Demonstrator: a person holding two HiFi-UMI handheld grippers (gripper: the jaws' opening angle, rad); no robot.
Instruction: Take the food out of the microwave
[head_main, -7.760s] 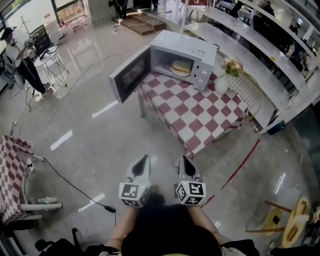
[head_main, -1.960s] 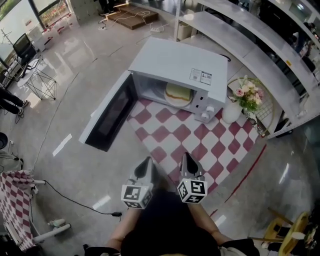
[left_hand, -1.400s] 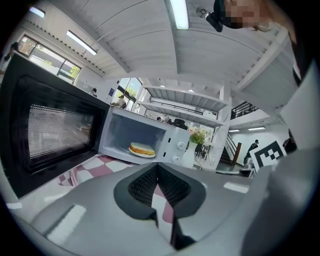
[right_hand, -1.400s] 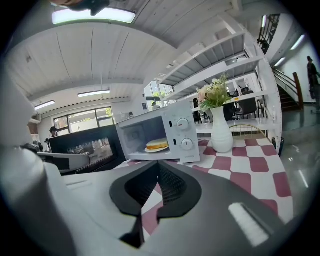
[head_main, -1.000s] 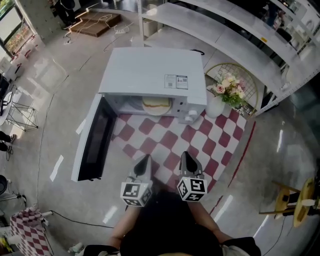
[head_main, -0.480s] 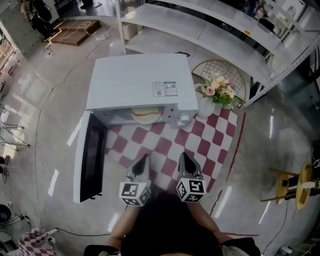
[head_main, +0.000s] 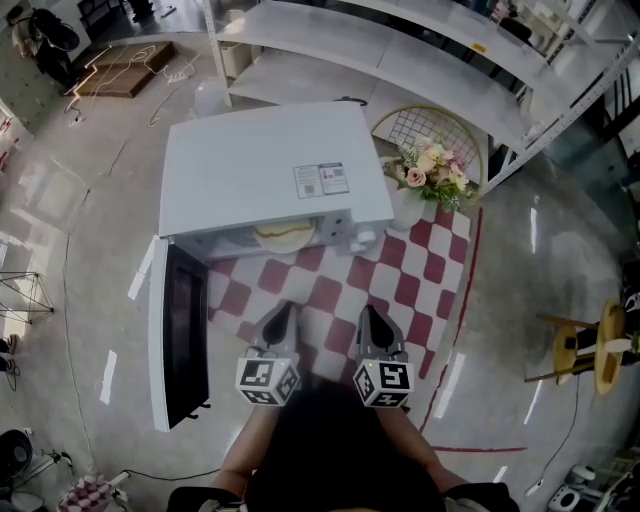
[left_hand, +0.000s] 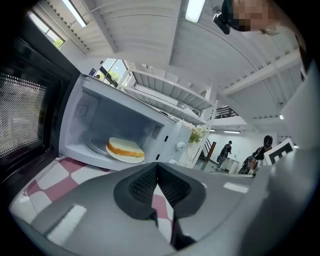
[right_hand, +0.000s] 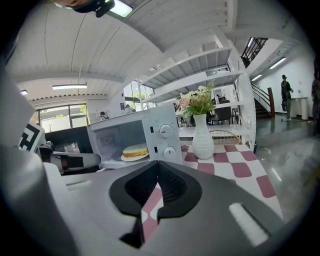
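A white microwave (head_main: 265, 170) stands on a red-and-white checked table (head_main: 400, 285), its door (head_main: 180, 340) swung wide open to the left. Inside lies the food (head_main: 284, 234), a round yellow cake on a white plate, also seen in the left gripper view (left_hand: 125, 147) and the right gripper view (right_hand: 135, 150). My left gripper (head_main: 281, 312) and right gripper (head_main: 366, 312) hover side by side over the table's near edge, well short of the oven mouth. Both are shut with nothing between their jaws (left_hand: 157, 167) (right_hand: 158, 167).
A white vase of flowers (head_main: 420, 180) stands just right of the microwave's control panel (right_hand: 165, 135). Behind it leans a gold wire rack (head_main: 425, 130), with long white shelves (head_main: 420, 60) beyond. A wooden stool (head_main: 590, 350) stands on the floor at right.
The view has swung round and come closer: the microwave now faces me and both grippers reach over the table's near edge. Both stay shut and empty.
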